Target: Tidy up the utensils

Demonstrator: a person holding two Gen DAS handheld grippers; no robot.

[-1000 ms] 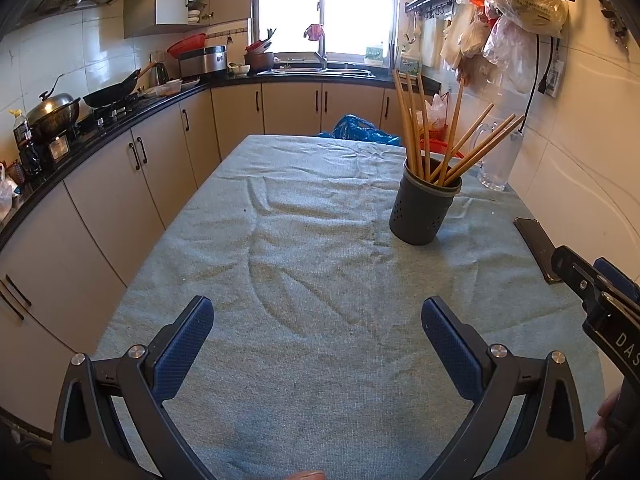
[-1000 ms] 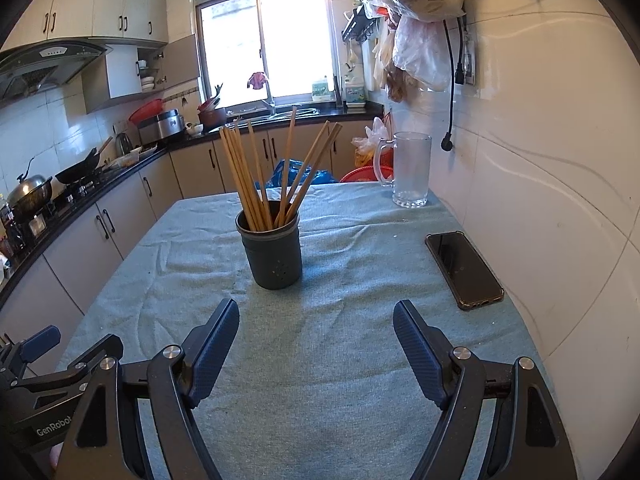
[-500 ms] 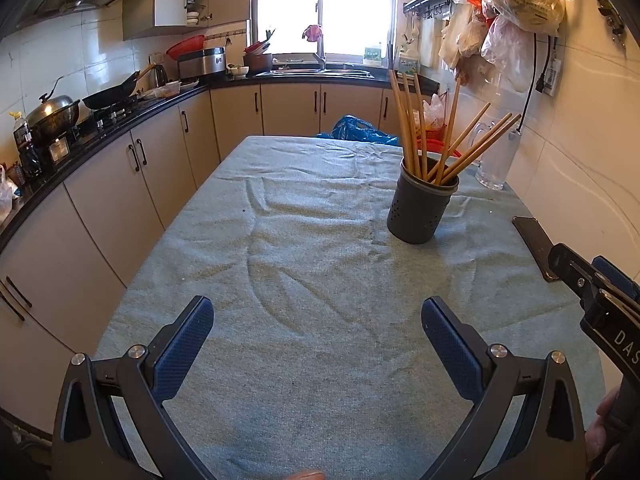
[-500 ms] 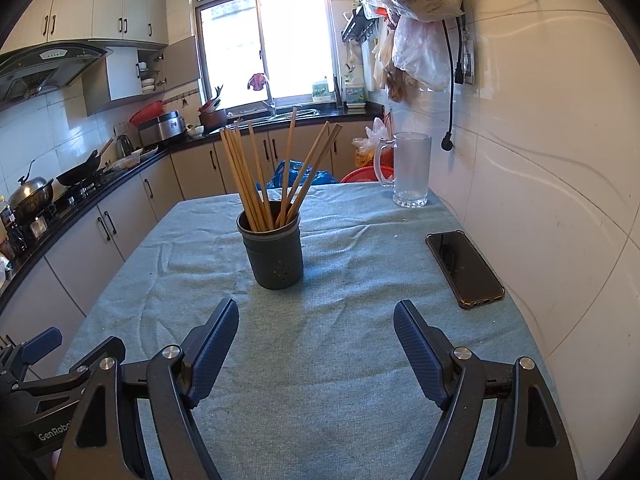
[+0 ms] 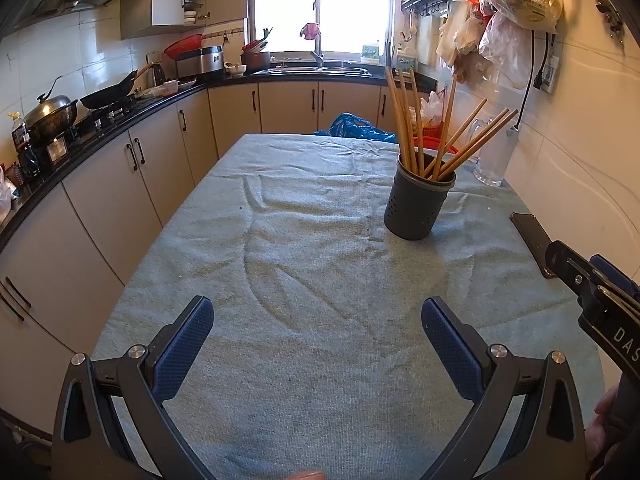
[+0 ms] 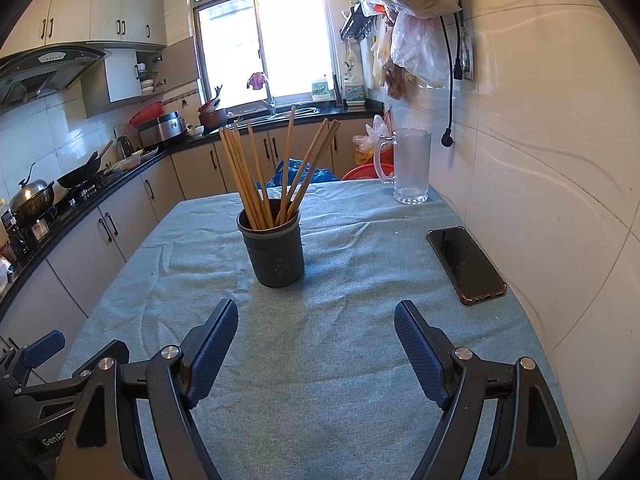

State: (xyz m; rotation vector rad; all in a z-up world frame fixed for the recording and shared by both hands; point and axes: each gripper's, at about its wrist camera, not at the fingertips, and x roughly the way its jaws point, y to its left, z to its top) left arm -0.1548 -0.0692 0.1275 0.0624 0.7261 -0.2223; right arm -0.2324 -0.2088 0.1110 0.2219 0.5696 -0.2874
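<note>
A dark grey utensil holder [image 5: 418,204] stands upright on the green-grey tablecloth [image 5: 304,280], with several wooden chopsticks [image 5: 416,128] standing in it. It also shows in the right wrist view [image 6: 274,254], with the chopsticks [image 6: 276,172] fanned out. My left gripper [image 5: 316,320] is open and empty, low over the cloth, well short of the holder. My right gripper [image 6: 316,324] is open and empty, just in front of the holder. The right gripper's body shows at the right edge of the left wrist view [image 5: 600,304].
A black phone [image 6: 466,264] lies on the cloth near the right wall. A glass mug [image 6: 410,172] stands at the table's far right corner. Kitchen cabinets and a counter [image 5: 120,160] run along the left. Plastic bags [image 6: 416,12] hang on the right wall.
Both views have drifted back slightly, so the holder looks a little farther away. Both grippers stay open and empty.
</note>
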